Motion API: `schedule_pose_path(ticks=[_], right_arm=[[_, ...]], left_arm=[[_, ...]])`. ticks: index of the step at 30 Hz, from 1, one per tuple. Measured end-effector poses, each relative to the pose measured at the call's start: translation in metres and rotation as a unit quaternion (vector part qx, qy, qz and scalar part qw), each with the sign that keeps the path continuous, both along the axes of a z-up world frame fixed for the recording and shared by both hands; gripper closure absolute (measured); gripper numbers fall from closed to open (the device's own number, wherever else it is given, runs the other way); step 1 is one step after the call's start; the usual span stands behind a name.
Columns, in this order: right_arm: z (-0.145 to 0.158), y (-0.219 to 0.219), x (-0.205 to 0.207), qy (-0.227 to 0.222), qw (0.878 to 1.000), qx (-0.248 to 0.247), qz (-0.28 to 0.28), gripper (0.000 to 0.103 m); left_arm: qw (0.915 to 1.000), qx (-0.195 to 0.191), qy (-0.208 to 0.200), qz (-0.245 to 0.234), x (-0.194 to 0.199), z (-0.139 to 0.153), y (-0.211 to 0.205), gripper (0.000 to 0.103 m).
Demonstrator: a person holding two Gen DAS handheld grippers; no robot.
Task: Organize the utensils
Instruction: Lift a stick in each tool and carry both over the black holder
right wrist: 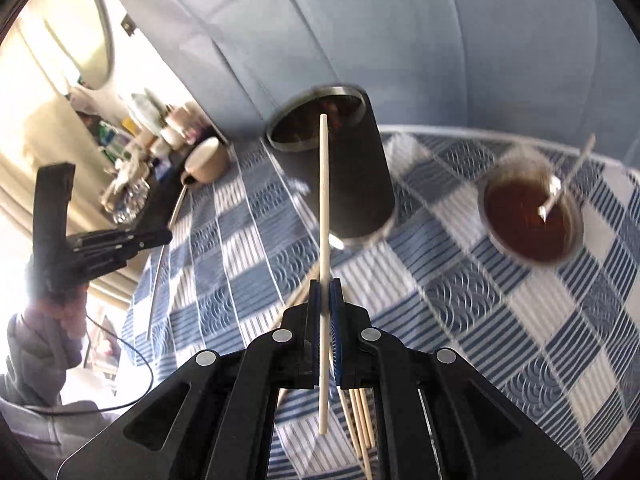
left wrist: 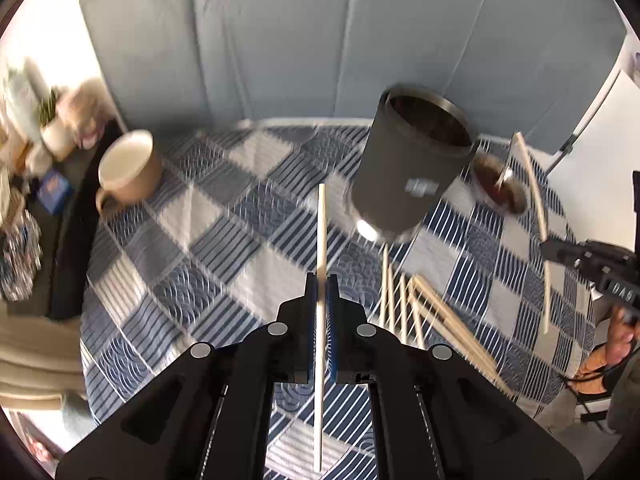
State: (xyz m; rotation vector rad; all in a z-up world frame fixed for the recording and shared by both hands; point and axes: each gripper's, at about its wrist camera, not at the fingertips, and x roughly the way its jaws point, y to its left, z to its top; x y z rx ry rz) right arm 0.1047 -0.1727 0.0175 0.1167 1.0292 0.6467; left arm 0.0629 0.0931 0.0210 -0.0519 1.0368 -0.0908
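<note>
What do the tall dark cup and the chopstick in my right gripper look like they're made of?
Tall dark cup: probably stainless steel with a matte dark outer coating; its rim and base edge show bare shiny metal. Chopstick in the right gripper: pale, smooth and matte, likely wood or bamboo, possibly plastic.

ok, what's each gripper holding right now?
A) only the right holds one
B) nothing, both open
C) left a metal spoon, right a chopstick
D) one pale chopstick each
D: the left gripper is clamped on a pale wooden chopstick, and the right gripper on another pale chopstick.
</note>
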Motion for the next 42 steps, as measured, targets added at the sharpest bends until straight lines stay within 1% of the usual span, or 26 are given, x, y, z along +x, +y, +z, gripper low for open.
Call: schedule_pose_path(ticks=[2, 6, 7, 9, 10, 13, 16, 18, 23, 25, 29, 31, 34, 36, 38, 42], right_arm=[[0.008, 0.004, 0.004, -0.013, 1.0, 0.005, 0.003, 0.098], [0.027, 0.011, 0.014, -0.048, 0.999, 0.021, 0.009, 0.098], [0.035, 0.013, 0.018, -0.063, 0.998, 0.026, 0.009, 0.098], [0.044, 0.015, 0.026, -0.079, 0.996, 0.042, 0.011, 0.098], [0.046, 0.016, 0.029, -0.084, 0.995, 0.048, 0.01, 0.098], [0.053, 0.019, 0.045, -0.098, 0.993, 0.063, 0.004, 0.098], [0.057, 0.022, 0.06, -0.101, 0.992, 0.077, -0.001, 0.098], [0.058, 0.025, 0.072, -0.101, 0.992, 0.082, 0.0, 0.098], [0.06, 0.033, 0.096, -0.108, 0.99, 0.094, -0.006, 0.098], [0.059, 0.037, 0.106, -0.109, 0.989, 0.098, -0.005, 0.098], [0.052, 0.044, 0.129, -0.112, 0.989, 0.098, -0.018, 0.098], [0.044, 0.046, 0.139, -0.108, 0.988, 0.104, -0.022, 0.098], [0.031, 0.049, 0.15, -0.105, 0.988, 0.108, -0.022, 0.098], [0.023, 0.051, 0.154, -0.098, 0.989, 0.107, -0.021, 0.098], [0.011, 0.054, 0.16, -0.083, 0.992, 0.096, -0.022, 0.098], [-0.006, 0.055, 0.165, -0.066, 0.994, 0.089, -0.022, 0.098]], left_arm=[[0.9997, 0.006, -0.023, -0.006, 0.008, 0.016, -0.006, 0.098], [0.9981, 0.006, -0.06, -0.012, 0.024, 0.048, -0.016, 0.098], [0.9973, 0.009, -0.072, -0.01, 0.03, 0.057, -0.019, 0.098], [0.996, 0.002, -0.088, -0.011, 0.039, 0.068, -0.023, 0.098], [0.9955, -0.001, -0.094, -0.011, 0.042, 0.071, -0.025, 0.098], [0.9914, -0.02, -0.128, -0.019, 0.058, 0.085, -0.032, 0.098], [0.9886, -0.035, -0.145, -0.024, 0.071, 0.092, -0.037, 0.098], [0.9876, -0.045, -0.148, -0.028, 0.083, 0.094, -0.04, 0.098], [0.9874, -0.057, -0.145, -0.028, 0.116, 0.095, -0.047, 0.098], [0.9863, -0.069, -0.147, -0.027, 0.128, 0.094, -0.047, 0.098], [0.9837, -0.102, -0.147, -0.019, 0.155, 0.085, -0.045, 0.098], [0.9818, -0.114, -0.151, -0.016, 0.165, 0.08, -0.044, 0.098], [0.9798, -0.116, -0.163, -0.006, 0.176, 0.073, -0.043, 0.098], [0.9806, -0.115, -0.158, -0.003, 0.181, 0.066, -0.043, 0.098], [0.9805, -0.119, -0.156, -0.002, 0.185, 0.056, -0.044, 0.098], [0.9814, -0.127, -0.144, 0.003, 0.191, 0.036, -0.045, 0.098]])
